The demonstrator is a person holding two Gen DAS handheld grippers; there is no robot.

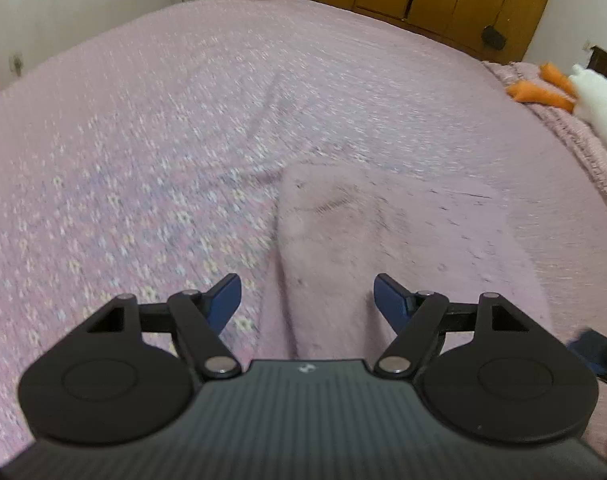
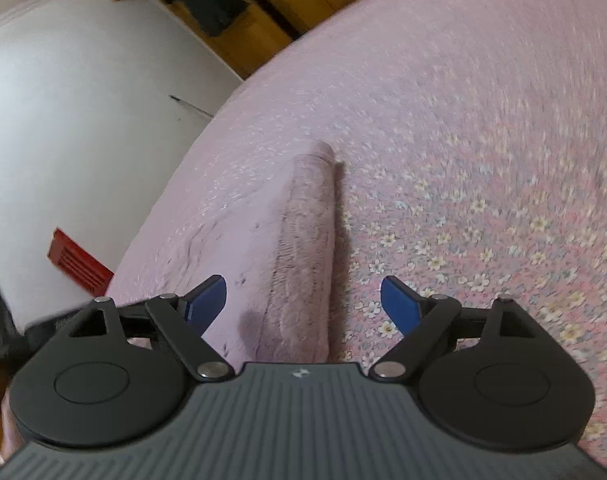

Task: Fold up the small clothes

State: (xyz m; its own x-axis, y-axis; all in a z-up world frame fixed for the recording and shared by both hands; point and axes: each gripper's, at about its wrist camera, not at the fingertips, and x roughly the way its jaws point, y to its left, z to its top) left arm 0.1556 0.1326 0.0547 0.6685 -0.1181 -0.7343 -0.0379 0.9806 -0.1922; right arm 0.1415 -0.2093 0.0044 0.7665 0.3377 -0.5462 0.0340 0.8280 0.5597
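your left gripper (image 1: 307, 300) and your right gripper (image 2: 303, 304) both stand wide, blue pads holding nothing. one fuzzy pale pink knitted garment (image 1: 383, 232), folded into a long soft slab, lies beneath both on the pink flower-printed bedspread (image 1: 143, 140); one white plush toy with orange parts (image 1: 583, 96) sits far off.

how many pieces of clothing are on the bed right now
1 that I can see: a pale pink fuzzy garment lying on the floral bedspread, just ahead of both open tongs. The right wrist view shows its folded edge. More may lie outside both views.
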